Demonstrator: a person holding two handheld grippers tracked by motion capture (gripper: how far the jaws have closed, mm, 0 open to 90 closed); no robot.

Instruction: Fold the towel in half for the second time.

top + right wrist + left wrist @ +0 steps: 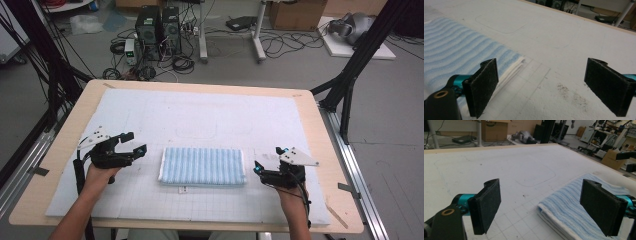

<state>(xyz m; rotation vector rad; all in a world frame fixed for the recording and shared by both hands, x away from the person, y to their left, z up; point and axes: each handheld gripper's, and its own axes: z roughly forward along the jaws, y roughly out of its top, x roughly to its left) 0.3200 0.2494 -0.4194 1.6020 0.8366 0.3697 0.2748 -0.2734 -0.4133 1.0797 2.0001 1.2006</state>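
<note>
Folded blue striped towel [202, 166] lying flat on the white mat [200, 120] of the tabletop [320, 125], midway between both hands. Left gripper [134, 142] just beside the towel's left edge, fingers [486, 207] spread wide, released, nothing between them. Right gripper [267, 159] just beside the towel's right edge, fingers [482, 85] likewise released and apart, gripping nothing. Small white tag [183, 189] poking out at the towel's near edge, perhaps a label, too small to tell. Faint dark smudges [571, 95] on the mat near the right gripper.
</note>
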